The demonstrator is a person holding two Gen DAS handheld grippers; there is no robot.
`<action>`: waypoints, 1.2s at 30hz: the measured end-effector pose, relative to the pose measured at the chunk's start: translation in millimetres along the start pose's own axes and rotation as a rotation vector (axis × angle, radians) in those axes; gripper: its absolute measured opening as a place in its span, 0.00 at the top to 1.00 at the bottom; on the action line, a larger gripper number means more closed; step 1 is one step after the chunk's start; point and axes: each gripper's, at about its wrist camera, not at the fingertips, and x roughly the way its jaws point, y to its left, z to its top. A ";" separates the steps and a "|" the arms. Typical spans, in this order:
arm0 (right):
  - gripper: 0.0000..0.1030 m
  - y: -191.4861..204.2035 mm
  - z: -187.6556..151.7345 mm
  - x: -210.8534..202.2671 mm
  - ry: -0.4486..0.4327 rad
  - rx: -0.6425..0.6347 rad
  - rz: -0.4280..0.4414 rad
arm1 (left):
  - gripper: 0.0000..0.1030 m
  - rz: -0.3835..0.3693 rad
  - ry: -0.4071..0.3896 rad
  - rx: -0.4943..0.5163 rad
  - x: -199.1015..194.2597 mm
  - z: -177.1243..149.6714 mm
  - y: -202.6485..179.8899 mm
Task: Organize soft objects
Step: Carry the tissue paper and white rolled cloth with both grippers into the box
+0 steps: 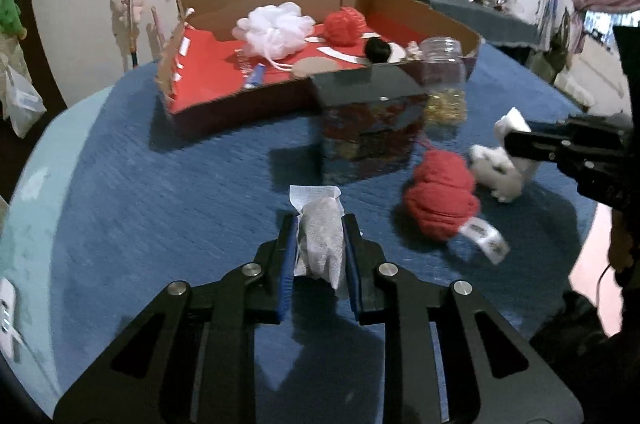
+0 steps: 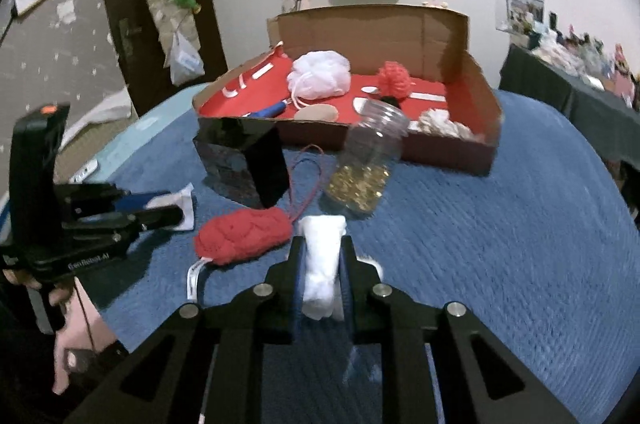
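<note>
My left gripper [image 1: 320, 224] is shut on a white mesh sachet [image 1: 322, 240], held above the blue cloth; it also shows in the right wrist view [image 2: 160, 209]. My right gripper [image 2: 322, 244] is shut on a white plush toy [image 2: 322, 260], which shows in the left wrist view [image 1: 500, 163]. A red knitted ball [image 1: 440, 201] with a white label lies on the cloth between both grippers [image 2: 242, 238]. The open cardboard box [image 1: 224, 103] with a red floor holds a white bath pouf [image 1: 274, 29], a red pom-pom [image 1: 343, 25] and a black ball [image 1: 378, 49].
A dark glossy box [image 1: 368, 127] stands in front of the cardboard box. A clear jar [image 1: 444, 83] with gold bits stands beside it. A blue tube [image 1: 255, 76] and paper cutouts lie in the box. The blue cloth [image 1: 160, 203] covers the table. A cluttered table stands at the far right.
</note>
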 end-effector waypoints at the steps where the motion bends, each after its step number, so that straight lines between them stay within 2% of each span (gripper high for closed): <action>1: 0.83 2.5 3.4 2.8 0.006 -0.014 -0.010 | 0.80 0.011 0.002 0.007 0.4 2.0 2.9; 11: 0.83 17.8 40.9 30.4 0.050 -0.109 -0.054 | 0.80 0.043 0.033 0.082 6.2 28.8 26.7; 19: 0.83 15.8 68.6 44.0 0.065 -0.118 -0.047 | 0.80 0.007 0.017 0.085 5.5 60.0 43.6; 22: 0.83 12.8 78.9 49.3 0.069 -0.107 -0.027 | 0.80 -0.019 0.009 0.075 6.8 72.1 48.4; 28: 0.83 3.1 101.7 62.2 0.082 -0.064 0.045 | 0.80 -0.119 -0.003 0.033 16.5 99.1 55.2; 36: 0.83 -13.9 136.7 84.2 0.130 -0.030 0.110 | 0.80 -0.226 0.053 -0.014 50.4 130.2 56.7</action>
